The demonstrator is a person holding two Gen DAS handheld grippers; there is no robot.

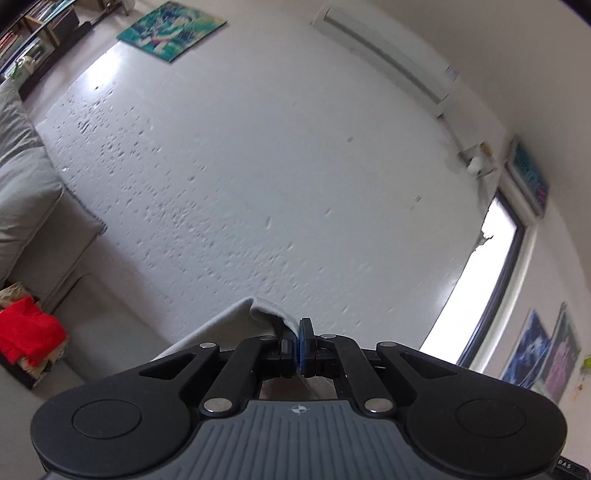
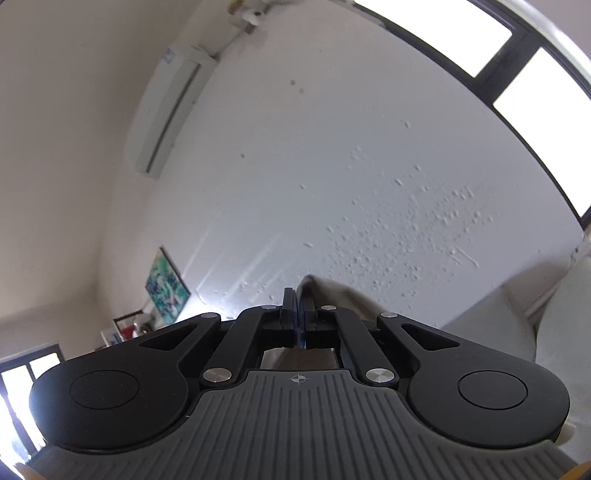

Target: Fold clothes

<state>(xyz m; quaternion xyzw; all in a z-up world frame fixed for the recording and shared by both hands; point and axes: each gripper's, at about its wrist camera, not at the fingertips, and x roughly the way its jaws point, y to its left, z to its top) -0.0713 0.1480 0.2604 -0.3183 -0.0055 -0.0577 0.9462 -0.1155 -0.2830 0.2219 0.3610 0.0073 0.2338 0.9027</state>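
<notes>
Both grippers, left and right, point up, each pinching the grey cloth. It seems a lift-and-spread step; next, lower it flat.

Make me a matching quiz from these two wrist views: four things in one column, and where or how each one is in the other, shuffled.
Things:
1. left hand-held gripper
2. red clothes
3. air conditioner
4. teal painting

States or places:
A. mounted high on the wall
B. piled in a basket beside the sofa
C. shut on pale fabric
D. hung on the wall near the shelves

Pairs: 1-C, 2-B, 3-A, 4-D
</notes>
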